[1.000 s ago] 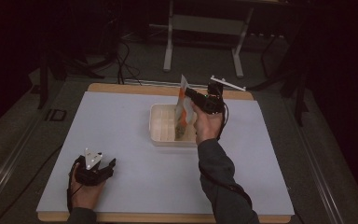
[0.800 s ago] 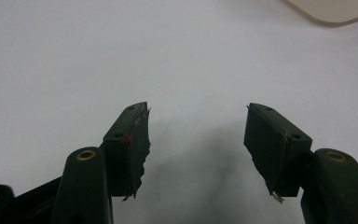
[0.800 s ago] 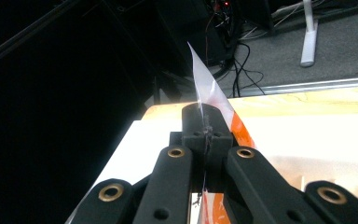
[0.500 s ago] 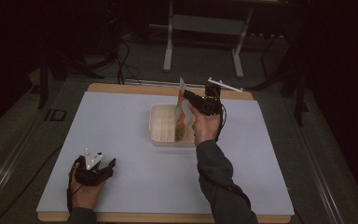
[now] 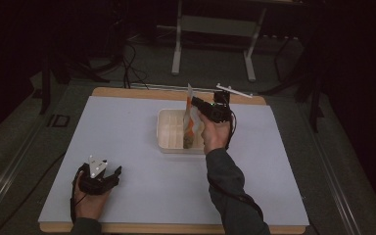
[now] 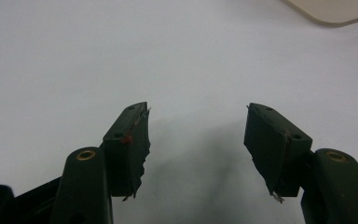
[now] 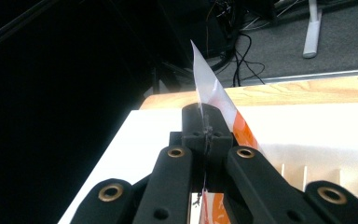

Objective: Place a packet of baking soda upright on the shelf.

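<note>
My right gripper [image 5: 195,102] is shut on the top edge of a clear plastic bag with orange print [image 5: 189,123]. The bag hangs upright, its lower end inside a shallow white tray [image 5: 169,133] at the middle of the table. In the right gripper view the jaws [image 7: 206,125] pinch the bag [image 7: 210,91], whose pointed corner sticks up past them. My left gripper [image 5: 113,172] rests on the white table sheet at the near left, held by a hand. Its jaws [image 6: 196,135] stand open with nothing between them.
The white sheet [image 5: 127,127] covers a wooden table top. A corner of the tray [image 6: 335,11] lies far ahead of the left jaws. Dark floor with cables and a metal stand [image 5: 213,24] lies behind the table.
The right hand has edged slightly left with the bag still pinched. The left gripper has stayed in place.
</note>
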Motion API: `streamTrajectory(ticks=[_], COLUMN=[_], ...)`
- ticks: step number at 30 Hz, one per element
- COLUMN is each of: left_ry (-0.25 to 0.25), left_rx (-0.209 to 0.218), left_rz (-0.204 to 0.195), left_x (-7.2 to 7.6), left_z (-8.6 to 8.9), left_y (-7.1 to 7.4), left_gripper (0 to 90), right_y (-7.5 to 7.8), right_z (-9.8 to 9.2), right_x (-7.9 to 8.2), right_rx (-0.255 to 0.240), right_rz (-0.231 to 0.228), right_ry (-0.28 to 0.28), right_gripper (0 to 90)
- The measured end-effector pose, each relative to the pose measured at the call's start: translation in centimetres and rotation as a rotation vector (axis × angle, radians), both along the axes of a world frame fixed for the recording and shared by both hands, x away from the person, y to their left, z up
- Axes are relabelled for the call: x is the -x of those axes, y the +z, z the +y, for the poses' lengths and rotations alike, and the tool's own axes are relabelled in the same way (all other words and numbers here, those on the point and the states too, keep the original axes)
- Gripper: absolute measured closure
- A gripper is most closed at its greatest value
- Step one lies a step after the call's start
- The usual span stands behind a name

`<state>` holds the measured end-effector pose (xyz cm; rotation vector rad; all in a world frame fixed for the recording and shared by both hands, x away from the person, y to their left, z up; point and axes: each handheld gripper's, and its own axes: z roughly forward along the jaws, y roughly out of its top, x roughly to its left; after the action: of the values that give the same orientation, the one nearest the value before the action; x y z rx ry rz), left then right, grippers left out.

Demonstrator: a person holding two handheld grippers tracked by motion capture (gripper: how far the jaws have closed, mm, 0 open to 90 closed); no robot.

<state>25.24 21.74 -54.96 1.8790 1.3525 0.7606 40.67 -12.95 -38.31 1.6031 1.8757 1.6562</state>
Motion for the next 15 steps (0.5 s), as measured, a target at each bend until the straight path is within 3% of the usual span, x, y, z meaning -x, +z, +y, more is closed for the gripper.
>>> streamTrajectory(ticks=[15], left_ry=[0.000], left_rx=[0.000], left_rz=[0.000], left_x=[0.00], left_z=[0.00], left_y=[0.00], left_gripper=[39.9], right_y=[-0.32], right_z=[0.02], right_x=[-0.13], right_rx=[0.018], right_rz=[0.000], right_ry=[0.004], right_gripper=[90.0])
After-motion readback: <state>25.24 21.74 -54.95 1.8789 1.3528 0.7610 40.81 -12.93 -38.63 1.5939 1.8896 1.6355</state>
